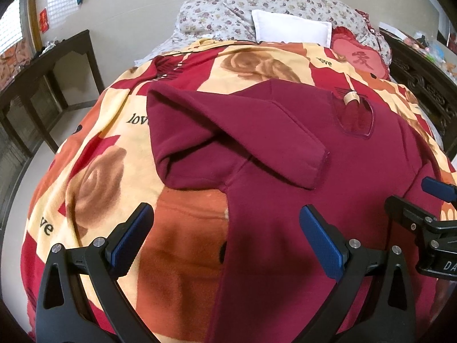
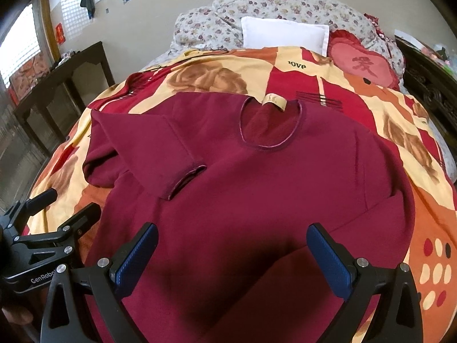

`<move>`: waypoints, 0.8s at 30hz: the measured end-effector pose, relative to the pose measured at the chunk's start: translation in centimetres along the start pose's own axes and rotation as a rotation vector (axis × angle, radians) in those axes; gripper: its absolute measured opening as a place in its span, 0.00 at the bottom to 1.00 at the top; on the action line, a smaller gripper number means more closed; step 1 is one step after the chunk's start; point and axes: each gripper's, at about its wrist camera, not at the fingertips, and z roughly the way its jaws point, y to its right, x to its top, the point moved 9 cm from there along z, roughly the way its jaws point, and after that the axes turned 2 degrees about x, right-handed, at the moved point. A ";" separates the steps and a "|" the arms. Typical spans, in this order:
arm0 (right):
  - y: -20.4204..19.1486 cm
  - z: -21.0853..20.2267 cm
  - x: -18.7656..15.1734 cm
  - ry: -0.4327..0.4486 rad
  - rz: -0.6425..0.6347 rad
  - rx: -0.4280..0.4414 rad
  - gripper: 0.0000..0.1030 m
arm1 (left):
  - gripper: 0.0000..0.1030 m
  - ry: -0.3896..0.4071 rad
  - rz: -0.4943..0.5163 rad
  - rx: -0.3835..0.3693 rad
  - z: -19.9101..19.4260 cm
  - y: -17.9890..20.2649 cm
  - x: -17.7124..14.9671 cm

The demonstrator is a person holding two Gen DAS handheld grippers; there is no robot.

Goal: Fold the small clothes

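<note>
A dark red long-sleeved top (image 1: 285, 177) lies flat on the bed, neck hole (image 2: 270, 125) with a beige label toward the pillows. Its left sleeve (image 2: 160, 151) is folded inward across the chest, cuff (image 2: 185, 181) near the middle. The right sleeve (image 2: 380, 214) lies along the top's right side. My left gripper (image 1: 228, 237) is open and empty above the top's left edge. My right gripper (image 2: 232, 254) is open and empty above the top's lower body. The right gripper also shows at the right edge of the left wrist view (image 1: 428, 200).
The top rests on a red, orange and cream rose-print blanket (image 1: 94, 177). A white pillow (image 2: 285, 34), floral bedding (image 2: 285, 5) and a red heart cushion (image 2: 362, 63) lie at the head. A dark wooden table (image 1: 48, 85) stands left; a carved dark bed frame (image 1: 422, 85) stands right.
</note>
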 end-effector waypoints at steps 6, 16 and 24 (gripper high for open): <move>-1.7 0.9 0.4 -0.006 -0.039 0.036 1.00 | 0.99 -0.010 -0.027 0.034 0.5 -2.4 -0.6; -5.6 4.4 2.8 0.006 -0.104 0.101 1.00 | 0.99 -0.028 -0.126 0.084 1.2 -7.2 -0.7; -9.3 9.5 3.4 -0.044 -0.269 0.096 0.75 | 0.99 -0.056 -0.171 0.095 2.2 -9.2 -0.9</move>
